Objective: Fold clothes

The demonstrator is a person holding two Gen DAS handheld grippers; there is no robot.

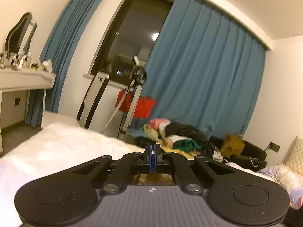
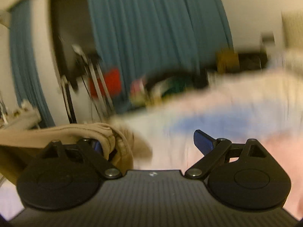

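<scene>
The left gripper (image 1: 153, 154) points nearly level over the white bed (image 1: 62, 147), its jaws clenched flat against each other with no cloth visible between the blue pads. Beyond and to the right of those jaws, a heap of unfolded clothes (image 1: 178, 134) lies on a dark sofa (image 1: 251, 151) before the blue curtain (image 1: 204, 71); this is probably the stock awaiting folding. The right gripper (image 2: 151, 143) has its jaws released and spread wide. A tan garment (image 2: 106, 138) is bunched against the left pad and drapes off to the left of the jaws; it is touched on one side only, not clamped. This view is blurred, so the bedding ahead of the jaws reads only as pale cloth.
</scene>
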